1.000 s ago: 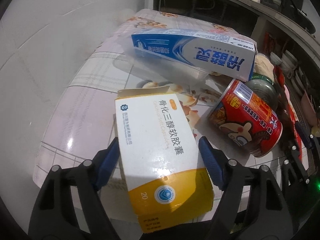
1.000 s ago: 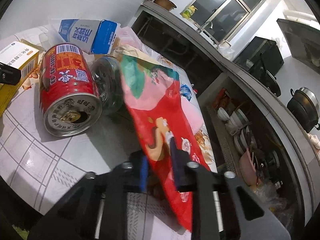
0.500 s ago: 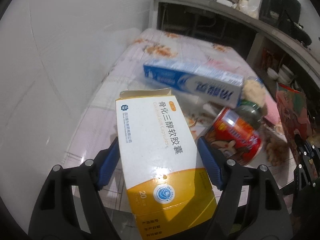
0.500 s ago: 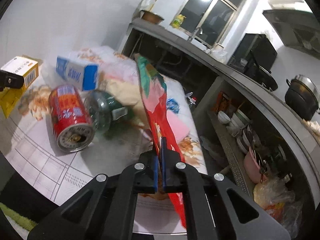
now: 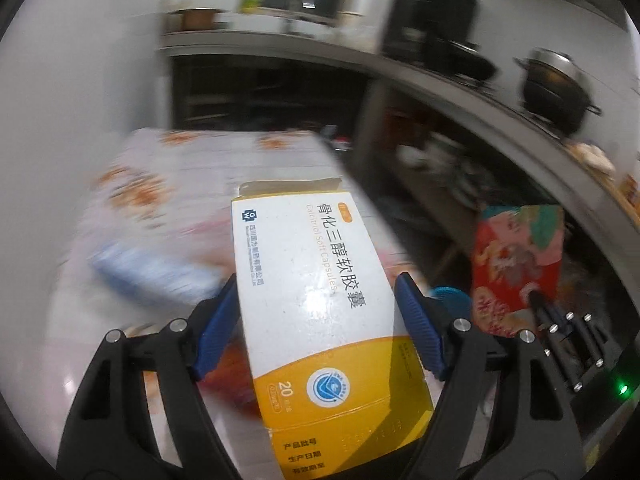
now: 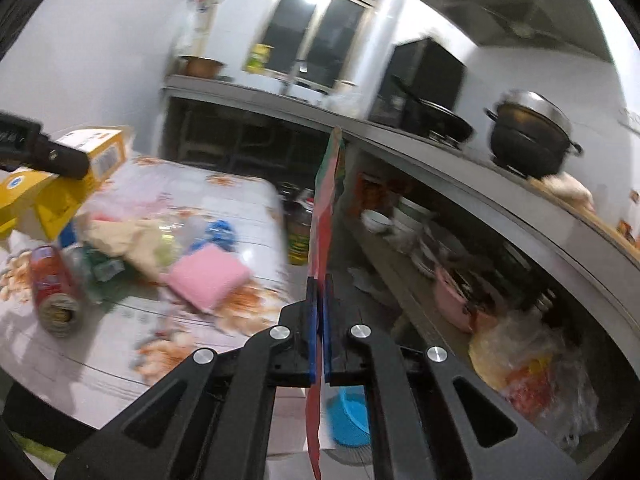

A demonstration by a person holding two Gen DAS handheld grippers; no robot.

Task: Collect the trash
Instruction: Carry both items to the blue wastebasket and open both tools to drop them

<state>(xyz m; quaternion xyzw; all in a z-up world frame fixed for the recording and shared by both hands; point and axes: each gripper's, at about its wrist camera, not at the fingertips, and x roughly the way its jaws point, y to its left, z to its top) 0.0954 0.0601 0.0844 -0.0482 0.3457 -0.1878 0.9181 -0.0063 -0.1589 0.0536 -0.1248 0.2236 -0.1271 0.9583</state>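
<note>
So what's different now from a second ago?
Both grippers lifted their loads off the table. The right gripper, whose jaws have just been closing, pinched the red snack wrapper and raised it. The left gripper raised the medicine box. The red can stayed lying there.

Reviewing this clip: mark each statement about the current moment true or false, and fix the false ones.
1. The left tool holds a white and yellow medicine box. True.
2. The right tool stands open with nothing in it. False: it is shut on a thin red snack wrapper, seen edge-on.
3. A red can lies on its side on the floral table. True.
4. The pink cloth is gripped by the left tool. False: it lies on the table, held by neither tool.
5. A dark pot sits on the counter at the right. True.
</note>
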